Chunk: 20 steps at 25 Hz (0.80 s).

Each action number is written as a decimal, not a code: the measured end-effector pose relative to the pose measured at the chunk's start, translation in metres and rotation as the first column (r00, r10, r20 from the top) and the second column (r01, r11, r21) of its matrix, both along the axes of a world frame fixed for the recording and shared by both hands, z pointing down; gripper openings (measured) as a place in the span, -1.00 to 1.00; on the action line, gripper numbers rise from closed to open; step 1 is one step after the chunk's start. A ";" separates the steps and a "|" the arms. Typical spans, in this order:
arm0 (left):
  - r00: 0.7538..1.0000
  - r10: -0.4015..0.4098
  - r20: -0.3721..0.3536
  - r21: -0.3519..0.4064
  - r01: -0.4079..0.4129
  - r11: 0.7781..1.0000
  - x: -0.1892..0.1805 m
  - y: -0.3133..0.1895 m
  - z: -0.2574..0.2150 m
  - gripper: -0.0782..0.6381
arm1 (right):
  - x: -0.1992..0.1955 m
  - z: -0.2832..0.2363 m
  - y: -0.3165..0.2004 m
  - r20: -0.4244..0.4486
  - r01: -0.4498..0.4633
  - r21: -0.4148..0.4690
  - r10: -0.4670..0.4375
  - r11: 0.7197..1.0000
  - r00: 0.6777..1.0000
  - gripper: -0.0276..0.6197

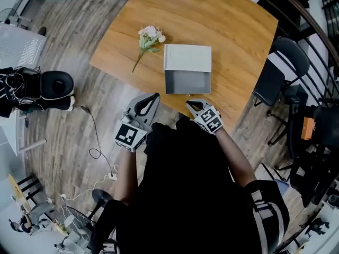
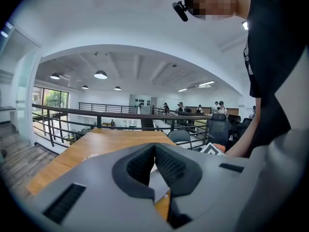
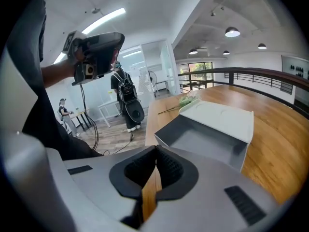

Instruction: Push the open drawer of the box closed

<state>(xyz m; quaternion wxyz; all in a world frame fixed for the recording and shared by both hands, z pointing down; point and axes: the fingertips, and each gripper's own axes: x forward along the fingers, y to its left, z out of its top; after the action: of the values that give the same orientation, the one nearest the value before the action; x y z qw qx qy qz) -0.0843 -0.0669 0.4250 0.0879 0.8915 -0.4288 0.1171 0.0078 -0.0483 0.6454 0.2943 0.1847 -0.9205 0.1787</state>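
Count: one box (image 1: 187, 57), one drawer (image 1: 187, 82), one flower sprig (image 1: 148, 40), one table (image 1: 222, 20), two grippers.

The box is sitting near the middle of the table. It is a flat, pale grey-white rectangular case with a smooth matt lid. Its drawer is standing pulled out toward the person, showing an empty grey tray with thin straight walls. The table is showing a smooth, warm wood-grain top with rounded corners. The sprig, with pale pink blooms on a thin green stem, is lying just left of the box, apart from it.

The left gripper (image 1: 153, 96) is hovering off the table's near edge, left of the drawer, pointing forward. Its ribbed dark pads are meeting with nothing between them.

The right gripper (image 1: 189, 102) is pointing down toward the drawer's front wall, near it but not touching. Its jaws are likewise pressing together, empty.
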 end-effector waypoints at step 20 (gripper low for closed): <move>0.991 0.136 -0.019 -0.006 -0.136 0.991 -0.043 -0.061 0.008 -0.72 | -0.001 0.068 -0.012 -0.101 -0.243 -0.134 0.230 0.961 0.968 -0.86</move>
<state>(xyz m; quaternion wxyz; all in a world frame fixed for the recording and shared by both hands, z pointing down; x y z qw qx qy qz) -0.1275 -0.1280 0.4325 0.0869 0.9194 -0.3656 0.1163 0.0071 -0.0603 0.7137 0.3219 0.2789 -0.8632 0.2712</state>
